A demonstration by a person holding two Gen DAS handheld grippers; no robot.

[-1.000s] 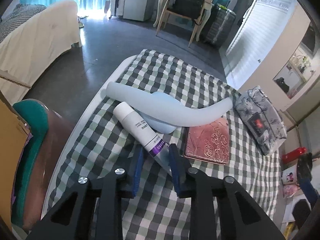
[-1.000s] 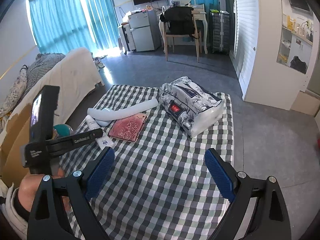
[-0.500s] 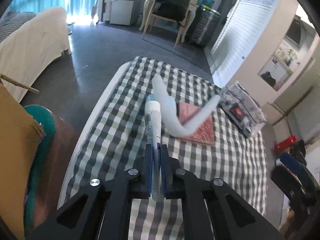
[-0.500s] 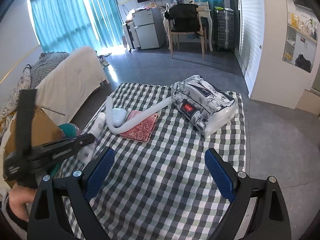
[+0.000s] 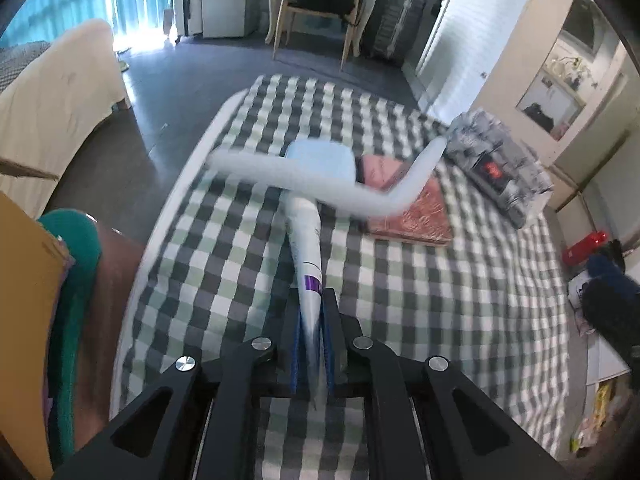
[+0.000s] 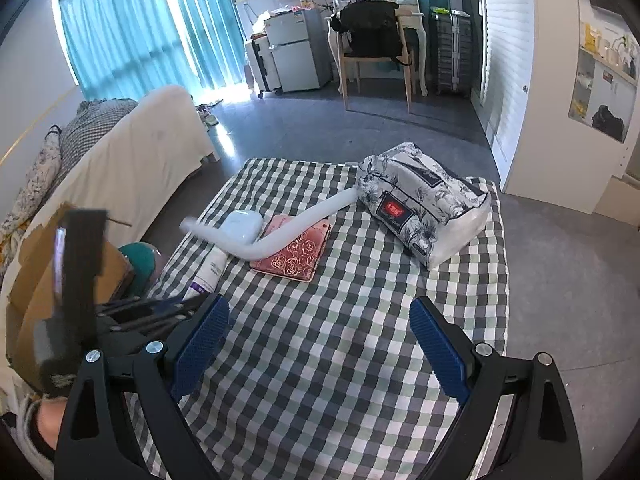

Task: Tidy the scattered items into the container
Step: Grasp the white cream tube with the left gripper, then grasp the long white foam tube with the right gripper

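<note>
My left gripper (image 5: 311,304) is shut on the flat crimped end of a white tube with a purple band (image 5: 306,240). The tube points away over the checked tablecloth (image 5: 440,300), and its cap end is tucked under a pale bent foam hose (image 5: 320,184). A light blue case (image 5: 320,158) lies behind the hose, and a pink rose-patterned notebook (image 5: 412,216) sits under its right half. In the right wrist view the tube (image 6: 212,268) shows at the table's left edge. My right gripper (image 6: 319,310) hangs open over bare cloth, holding nothing.
A floral tissue pack (image 6: 420,208) lies at the table's far right. A brown cardboard box (image 6: 36,264) stands off the table's left side, with a teal round thing (image 5: 76,248) beside it. A cream sofa (image 6: 152,152) is further left; chair and fridge stand at the back.
The left jaws closed on the tube's flat end. The tube swung to point straight away, and the foam hose and blue case shifted. The right gripper stayed put.
</note>
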